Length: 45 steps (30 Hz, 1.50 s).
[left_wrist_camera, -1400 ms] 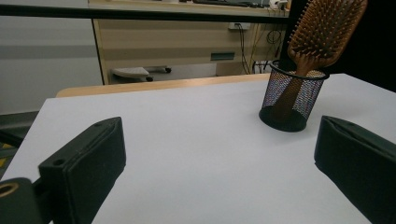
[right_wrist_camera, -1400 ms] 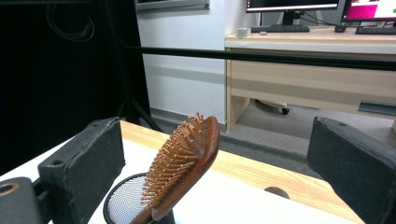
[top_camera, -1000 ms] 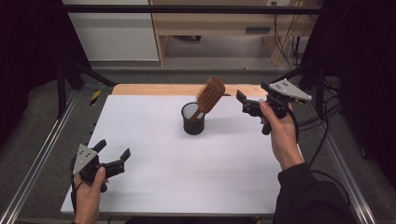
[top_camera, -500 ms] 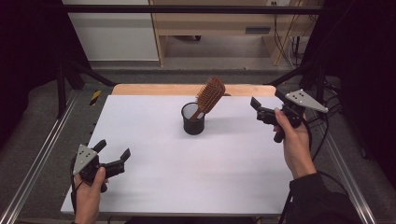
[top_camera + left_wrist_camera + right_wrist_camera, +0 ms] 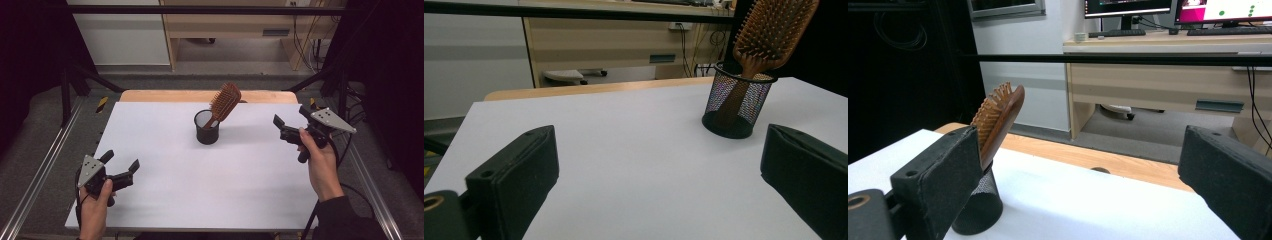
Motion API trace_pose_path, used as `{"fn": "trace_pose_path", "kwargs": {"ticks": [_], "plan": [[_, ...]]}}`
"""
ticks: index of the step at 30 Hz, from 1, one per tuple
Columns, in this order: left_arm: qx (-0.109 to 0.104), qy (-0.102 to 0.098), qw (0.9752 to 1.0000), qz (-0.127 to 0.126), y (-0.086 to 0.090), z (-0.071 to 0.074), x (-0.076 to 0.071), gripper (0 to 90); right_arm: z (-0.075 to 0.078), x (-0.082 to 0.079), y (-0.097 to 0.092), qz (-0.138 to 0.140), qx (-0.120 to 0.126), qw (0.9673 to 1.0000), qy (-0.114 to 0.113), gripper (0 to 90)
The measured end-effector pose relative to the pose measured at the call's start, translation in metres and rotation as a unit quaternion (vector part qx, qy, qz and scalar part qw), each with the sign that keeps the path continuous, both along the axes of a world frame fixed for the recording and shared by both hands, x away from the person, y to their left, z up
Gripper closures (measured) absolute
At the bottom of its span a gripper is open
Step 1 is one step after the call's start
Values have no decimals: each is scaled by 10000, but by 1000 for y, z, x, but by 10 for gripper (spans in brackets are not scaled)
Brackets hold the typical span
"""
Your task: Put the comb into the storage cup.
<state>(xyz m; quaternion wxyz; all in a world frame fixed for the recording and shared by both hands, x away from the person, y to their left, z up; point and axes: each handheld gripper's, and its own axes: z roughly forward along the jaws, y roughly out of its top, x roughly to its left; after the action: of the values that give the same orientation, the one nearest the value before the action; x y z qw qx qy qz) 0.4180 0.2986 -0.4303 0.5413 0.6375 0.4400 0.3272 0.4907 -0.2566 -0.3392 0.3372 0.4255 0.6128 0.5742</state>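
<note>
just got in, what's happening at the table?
A person holds a claw in each hand over a white table. A wooden hairbrush stands handle-down in a black mesh cup, leaning to one side. The right claw is open and empty, off to the cup's right. The left claw is open too, near the table's front left corner. Neither touches anything.

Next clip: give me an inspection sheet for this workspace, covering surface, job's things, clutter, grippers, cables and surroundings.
Surface: white table top, bare apart from the cup; a wooden strip along its far edge.
Job's things: wooden hairbrush stands handle-down, leaning, in the black mesh cup.
Clutter: nothing seen.
Grippers: left gripper open, empty, held low at the near left corner; right gripper open, empty, held at the right edge, pointing toward the cup.
Cables: a black cable runs near the right wrist; more hang by the desk behind.
Surroundings: wooden desk, grey floor, metal rails on both sides.
</note>
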Motion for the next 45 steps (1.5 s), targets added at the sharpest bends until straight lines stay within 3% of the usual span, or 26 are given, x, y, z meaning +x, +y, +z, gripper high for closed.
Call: {"fn": "trace_pose_path", "kwargs": {"ticks": [22,45], "plan": [[-36,6,10000,16,4,0,-1,24,-28,-30,-22,-64,-17,9999,78,43],[-4,-94,9999,-109,5,1,-6,22,-72,-43,-35,-248,-92,9991,337,46]]}}
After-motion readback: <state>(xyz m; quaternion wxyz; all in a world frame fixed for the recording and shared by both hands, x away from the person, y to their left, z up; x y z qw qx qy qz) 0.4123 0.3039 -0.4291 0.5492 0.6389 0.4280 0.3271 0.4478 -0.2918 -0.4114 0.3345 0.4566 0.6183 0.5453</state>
